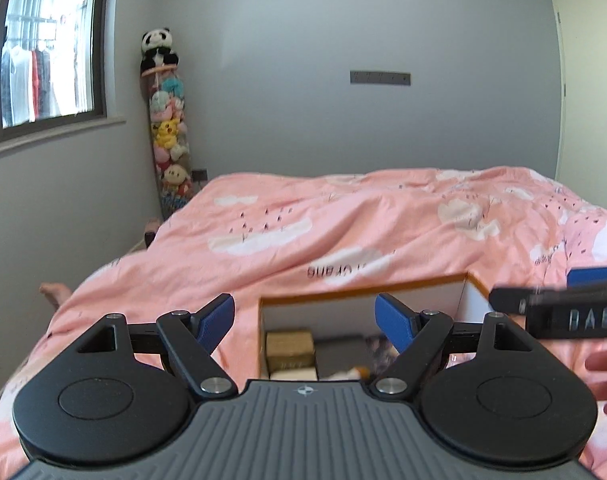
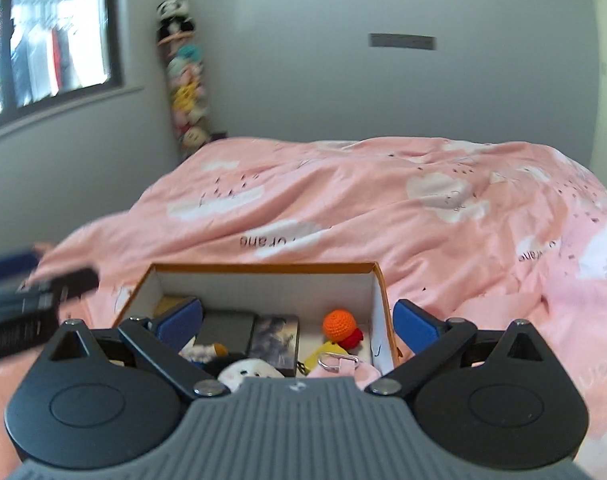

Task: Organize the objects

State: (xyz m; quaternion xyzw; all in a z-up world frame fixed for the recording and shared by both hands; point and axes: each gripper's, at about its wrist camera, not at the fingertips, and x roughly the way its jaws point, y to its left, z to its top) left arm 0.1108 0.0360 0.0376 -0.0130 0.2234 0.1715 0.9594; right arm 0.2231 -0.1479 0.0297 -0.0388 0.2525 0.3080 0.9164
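An orange-rimmed box [image 2: 263,270] sits on a pink-quilted bed [image 2: 383,200], its long side running crosswise, already holding small items. The right gripper [image 2: 297,322] hangs directly above it, nearer than the left gripper [image 1: 305,320]; both gape wide, empty.

I see the box [image 2: 259,270], open-topped, orange-rimmed with white walls, sitting on the pink bed. Inside lie an orange crochet ball [image 2: 340,322] touching something red, a dark picture card [image 2: 274,338], a white plush [image 2: 249,370] and tan blocks [image 1: 290,346].
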